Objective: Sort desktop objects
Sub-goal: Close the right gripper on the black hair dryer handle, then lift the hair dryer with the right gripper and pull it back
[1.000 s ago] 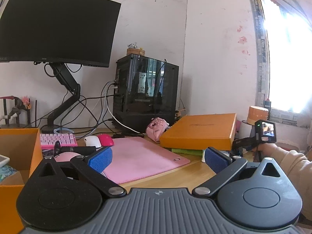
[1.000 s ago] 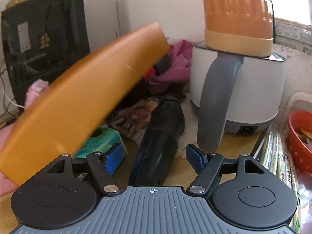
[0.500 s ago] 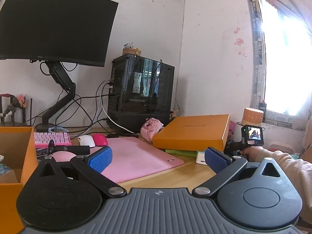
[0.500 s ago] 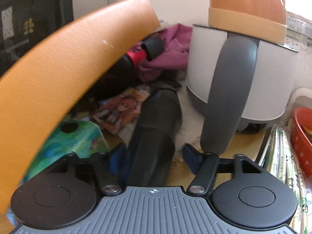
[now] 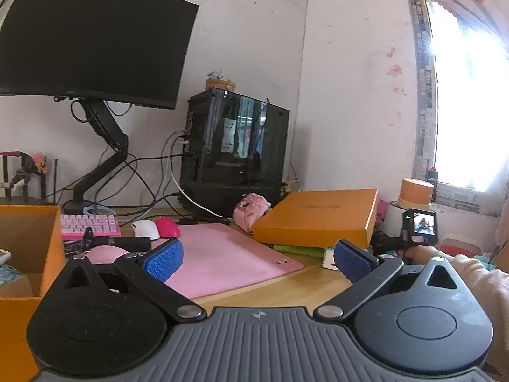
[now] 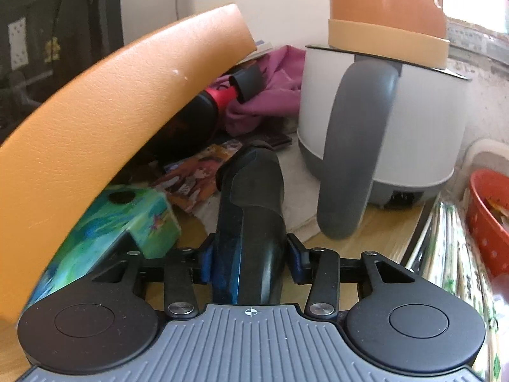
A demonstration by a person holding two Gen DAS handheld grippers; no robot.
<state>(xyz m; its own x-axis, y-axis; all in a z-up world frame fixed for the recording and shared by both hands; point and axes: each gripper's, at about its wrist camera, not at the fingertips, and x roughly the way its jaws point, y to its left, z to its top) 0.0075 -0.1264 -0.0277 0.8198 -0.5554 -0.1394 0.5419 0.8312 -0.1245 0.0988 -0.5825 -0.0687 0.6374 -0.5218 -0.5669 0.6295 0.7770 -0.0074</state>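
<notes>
Two tools: right tool [image 6: 251,259] clamped on black handheld device [image 6: 251,210], left tool [image 5: 257,256] wide open, empty.

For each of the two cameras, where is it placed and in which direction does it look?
Left wrist: sits on the left gripper, held open over the desk, facing the monitor, PC case and pink mat; a sleeve shows at right.
Right wrist: sits on the right gripper, low at the desk's corner, facing the white kettle; its fingers grip a black object.
Shared: the orange box and the kettle's orange-topped lid.
</notes>
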